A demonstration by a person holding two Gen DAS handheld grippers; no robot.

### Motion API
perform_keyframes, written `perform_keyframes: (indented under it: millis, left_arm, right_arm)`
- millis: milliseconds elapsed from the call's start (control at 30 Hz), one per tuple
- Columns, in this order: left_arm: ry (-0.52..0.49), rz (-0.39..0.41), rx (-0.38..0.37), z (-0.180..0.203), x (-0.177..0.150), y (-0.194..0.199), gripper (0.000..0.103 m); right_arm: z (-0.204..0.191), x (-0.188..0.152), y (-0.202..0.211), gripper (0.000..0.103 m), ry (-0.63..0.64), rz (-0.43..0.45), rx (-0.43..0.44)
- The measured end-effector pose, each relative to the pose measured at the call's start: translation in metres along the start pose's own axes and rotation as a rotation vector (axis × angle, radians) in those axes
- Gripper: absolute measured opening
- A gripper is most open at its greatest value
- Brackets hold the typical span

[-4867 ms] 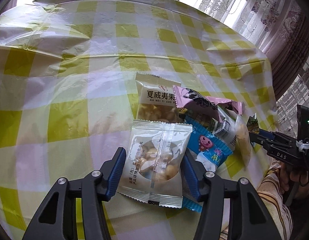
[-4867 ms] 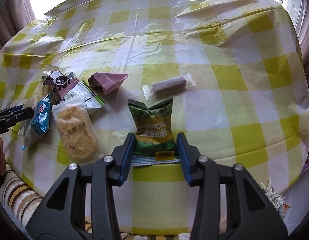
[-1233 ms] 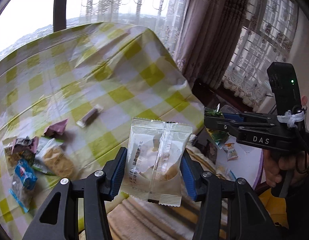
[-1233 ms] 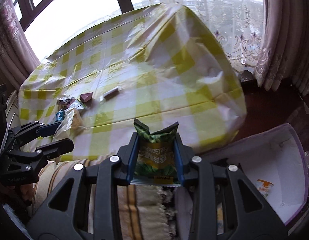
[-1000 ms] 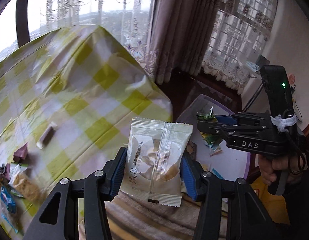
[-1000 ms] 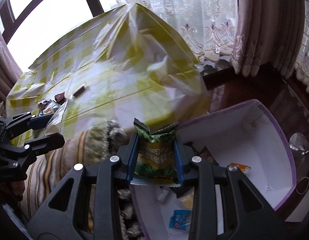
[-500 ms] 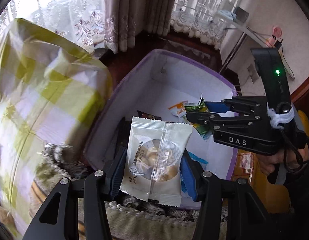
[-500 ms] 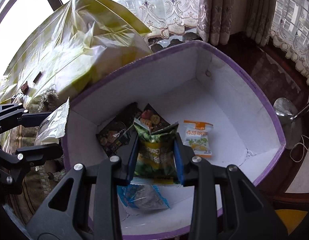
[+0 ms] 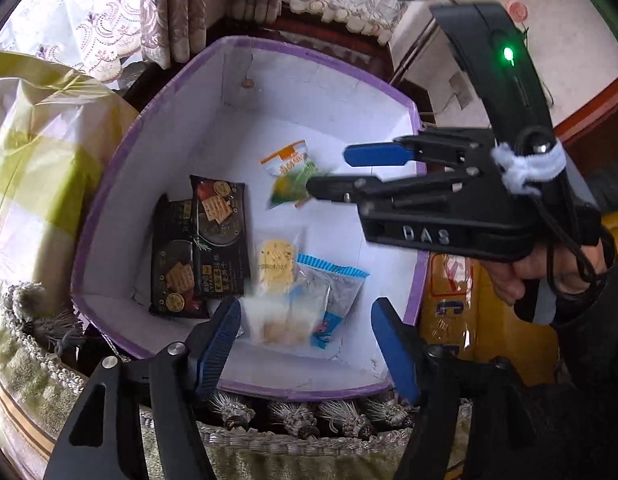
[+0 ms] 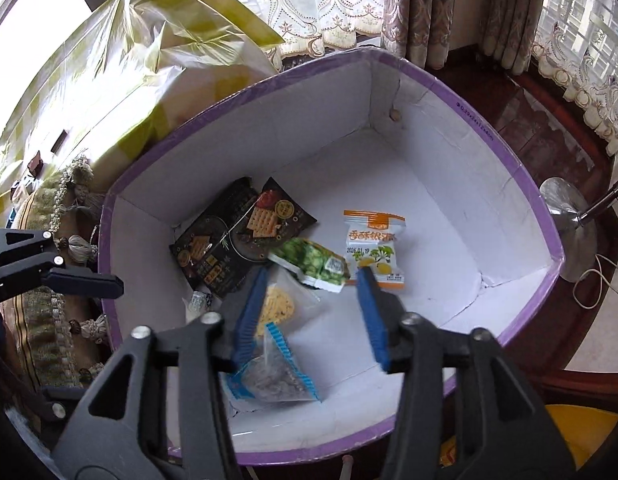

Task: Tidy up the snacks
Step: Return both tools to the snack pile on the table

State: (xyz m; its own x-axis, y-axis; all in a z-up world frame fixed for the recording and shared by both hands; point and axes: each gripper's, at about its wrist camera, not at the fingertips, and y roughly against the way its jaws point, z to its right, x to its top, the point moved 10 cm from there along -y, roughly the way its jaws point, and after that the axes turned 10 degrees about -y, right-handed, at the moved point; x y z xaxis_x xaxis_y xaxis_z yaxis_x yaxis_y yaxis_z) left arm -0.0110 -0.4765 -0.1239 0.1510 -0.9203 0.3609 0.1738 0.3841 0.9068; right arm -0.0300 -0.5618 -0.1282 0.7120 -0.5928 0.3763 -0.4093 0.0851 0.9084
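Nearest the left wrist camera, the left gripper [image 9: 305, 340] points steeply down over the near end of the box [image 9: 245, 390], a white-lined carton with a purple rim. Its jaws have just been opening and now stand well apart. The clear nut packet [image 9: 275, 320] shows as a pale blur in the gap between them, clear of both blue pads, low over the near floor of the box.

Under the right gripper [image 10: 311, 308], seen from its own camera, the jaws have likewise just been opening and grip nothing. The green pea bag [image 10: 309, 262] lies past the pads on the box floor, its edges overlapping the neighbouring packets; in the left view it is a green smear just beyond the right gripper's tips.

On the floor near the right-hand pads sit a blue-edged packet [image 10: 269, 376] with dark contents and, just beyond it, a clear packet [image 10: 275, 306] holding a yellow cake, partly behind the left pad. Farther in, two black cracker packs [image 10: 237, 240] lie overlapping toward the left wall. To their right lies an orange-topped white sachet [image 10: 375, 248], touching the green bag.

Left of the box, fringe tassels [image 10: 79, 248] hang from a cushion edge, and beyond them rises the yellow-checked tablecloth [image 10: 109, 72]. Farthest off hang lace curtains [image 10: 321, 4] at the window. At the right of the left view a hand [image 9: 549, 272] holds the right gripper's handle.
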Motion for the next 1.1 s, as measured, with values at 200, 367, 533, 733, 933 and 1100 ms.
perform_keyframes:
  millis: [200, 367, 533, 733, 933, 1100]
  left_arm:
    - [0.074, 0.137, 0.144, -0.033, 0.006, 0.037, 0.068]
    - [0.151, 0.271, 0.223, -0.063, 0.005, 0.071, 0.068]
    - [0.205, 0.389, 0.332, -0.095, -0.008, 0.104, 0.068]
    - [0.280, 0.465, 0.474, -0.126, -0.041, 0.152, 0.068]
    - [0.359, 0.491, 0.577, -0.162, -0.097, 0.186, 0.068]
    - [0.470, 0.489, 0.666, -0.190, -0.160, 0.213, 0.068]
  right_arm:
    - [-0.006, 0.012, 0.009, 0.069, -0.003, 0.052, -0.009]
    - [-0.023, 0.027, 0.024, 0.070, 0.003, 0.139, 0.007]
    - [-0.063, 0.037, 0.043, 0.074, 0.098, 0.269, 0.050]
    - [-0.125, 0.039, 0.050, 0.074, 0.205, 0.270, 0.115]
    - [-0.201, 0.032, 0.056, 0.090, 0.303, 0.277, 0.186]
    - [-0.260, 0.019, 0.052, 0.096, 0.366, 0.247, 0.238]
